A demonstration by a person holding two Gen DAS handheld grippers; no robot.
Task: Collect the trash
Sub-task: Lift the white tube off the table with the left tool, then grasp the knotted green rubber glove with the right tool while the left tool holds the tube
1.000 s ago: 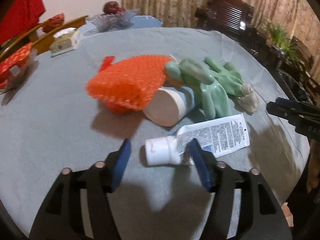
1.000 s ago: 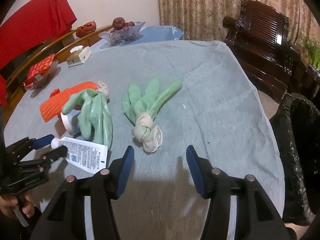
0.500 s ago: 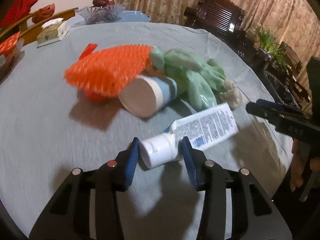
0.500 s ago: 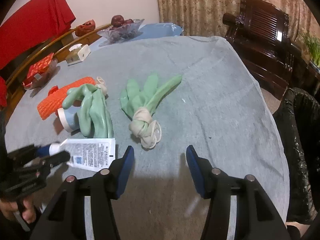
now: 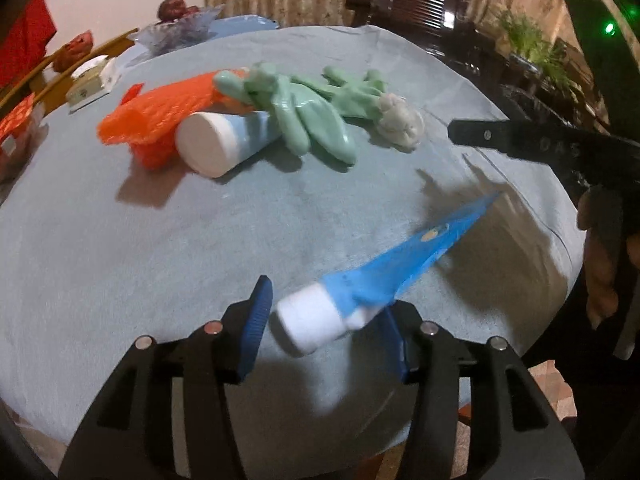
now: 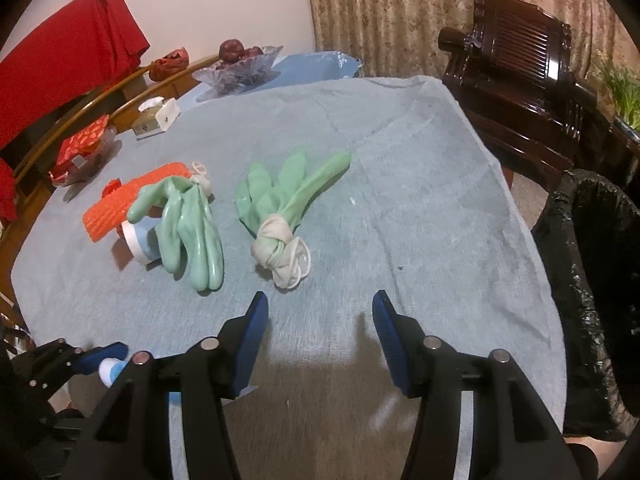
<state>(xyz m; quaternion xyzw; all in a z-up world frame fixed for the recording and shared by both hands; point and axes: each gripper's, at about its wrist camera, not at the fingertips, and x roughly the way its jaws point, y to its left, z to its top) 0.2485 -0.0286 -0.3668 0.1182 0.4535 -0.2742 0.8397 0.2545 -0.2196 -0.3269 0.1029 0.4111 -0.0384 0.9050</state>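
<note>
My left gripper (image 5: 326, 326) is shut on the white cap of a blue tube (image 5: 384, 276) and holds it tilted above the grey tablecloth (image 5: 160, 248). Behind it lie an orange net (image 5: 160, 116), a blue-and-white cup (image 5: 224, 140) on its side, and two green gloves (image 5: 308, 120), one knotted. My right gripper (image 6: 320, 320) is open and empty above the cloth, just short of the knotted green glove (image 6: 280, 216). The other glove (image 6: 192, 224) drapes over the cup (image 6: 138, 240) and orange net (image 6: 128, 200). The left gripper (image 6: 80, 360) with the tube shows at the lower left.
A black-lined trash bin (image 6: 596, 280) stands off the table's right edge. A dark wooden chair (image 6: 516, 80) is behind it. A glass fruit bowl (image 6: 240, 68), a tissue box (image 6: 156, 116) and a red packet (image 6: 80, 148) sit at the far left rim.
The left gripper closed on the tube's cap and lifted it off the cloth, pulling it back toward the near edge. The right gripper stayed open, almost still.
</note>
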